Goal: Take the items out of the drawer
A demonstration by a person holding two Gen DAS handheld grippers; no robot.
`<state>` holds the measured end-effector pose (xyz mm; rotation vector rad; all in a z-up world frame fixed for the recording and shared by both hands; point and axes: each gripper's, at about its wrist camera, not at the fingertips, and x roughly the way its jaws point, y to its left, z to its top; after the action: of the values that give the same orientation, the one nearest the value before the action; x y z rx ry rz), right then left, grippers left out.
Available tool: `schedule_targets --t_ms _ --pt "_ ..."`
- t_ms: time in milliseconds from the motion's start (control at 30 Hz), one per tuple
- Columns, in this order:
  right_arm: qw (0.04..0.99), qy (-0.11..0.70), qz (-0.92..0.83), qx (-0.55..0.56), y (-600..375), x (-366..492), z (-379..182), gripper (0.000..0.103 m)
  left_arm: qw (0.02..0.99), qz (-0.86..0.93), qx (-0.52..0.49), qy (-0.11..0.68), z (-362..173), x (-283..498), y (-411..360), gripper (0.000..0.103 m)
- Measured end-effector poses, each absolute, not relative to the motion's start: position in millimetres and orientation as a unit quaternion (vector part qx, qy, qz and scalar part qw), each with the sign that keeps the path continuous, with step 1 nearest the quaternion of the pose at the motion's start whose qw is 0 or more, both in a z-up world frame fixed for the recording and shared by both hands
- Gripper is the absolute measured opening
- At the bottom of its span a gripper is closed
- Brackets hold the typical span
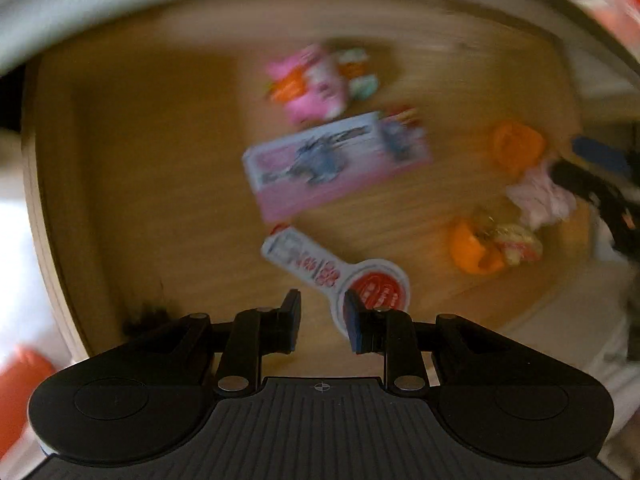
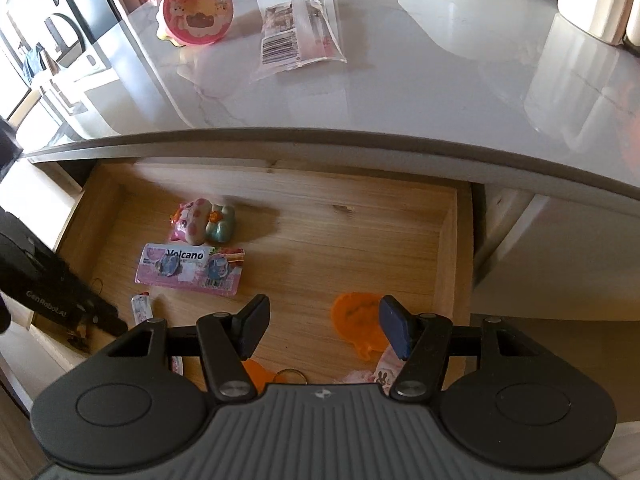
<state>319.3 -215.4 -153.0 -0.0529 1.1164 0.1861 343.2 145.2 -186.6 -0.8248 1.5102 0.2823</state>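
The wooden drawer (image 2: 449, 240) stands pulled out under a white counter. On its floor lie a pink pig toy (image 2: 196, 220) (image 1: 312, 88), a pink "Volcano" pack (image 2: 190, 268) (image 1: 332, 160), a white paddle-shaped pack with a red disc (image 1: 320, 268) (image 2: 141, 308) and an orange mould (image 2: 356, 320) (image 1: 516, 148). My left gripper (image 1: 323, 320) points down into the drawer's left part, open, with only bare wood in its gap; the paddle pack's round end lies just by its right finger. My right gripper (image 2: 320, 328) hangs open above the drawer's front, over the orange mould, holding nothing.
On the counter (image 2: 440, 80) sit a pink round lidded tub (image 2: 196, 12) and a clear packet (image 2: 296, 36). Near the drawer's front lie an orange piece with a key ring (image 2: 260, 372) and a pink bunny-print item (image 2: 380, 374). The left wrist view is motion-blurred.
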Motion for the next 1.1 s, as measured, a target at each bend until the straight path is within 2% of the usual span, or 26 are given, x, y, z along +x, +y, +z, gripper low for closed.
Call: schedule_targets --t_ms 167,367,667,900,933,1000,1100 --pt "0.843 0.529 0.087 -0.033 -216.0 316.7 -151.2 0.061 0.628 0.159 -0.391 0.654 -208.7 354.4 146.9 0.027" --pt "0.843 0.530 0.084 -0.029 -217.3 317.8 -151.7 0.061 0.666 0.170 -0.423 0.591 -209.5 376.4 136.8 0.027" --pt "0.845 0.528 0.084 -0.031 -216.4 317.5 -151.3 0.061 0.647 0.131 -0.371 0.653 -211.0 393.6 123.7 0.030" --pt "0.831 0.549 0.085 -0.028 -214.9 320.7 -156.3 0.061 0.655 0.114 -0.339 0.665 -208.0 413.0 114.0 0.032" --pt "0.824 0.558 0.092 -0.021 -214.7 322.0 -155.9 0.061 0.655 0.115 -0.336 0.666 -207.3 414.0 113.8 0.029" --pt "0.812 0.574 0.109 -0.008 -212.3 324.6 -154.6 0.061 0.667 0.112 -0.325 0.661 -200.2 415.6 113.8 0.013" --pt "0.802 0.582 0.132 -0.027 -198.2 326.7 -150.4 0.061 0.696 0.093 -0.338 0.627 -182.5 404.9 114.3 0.010"
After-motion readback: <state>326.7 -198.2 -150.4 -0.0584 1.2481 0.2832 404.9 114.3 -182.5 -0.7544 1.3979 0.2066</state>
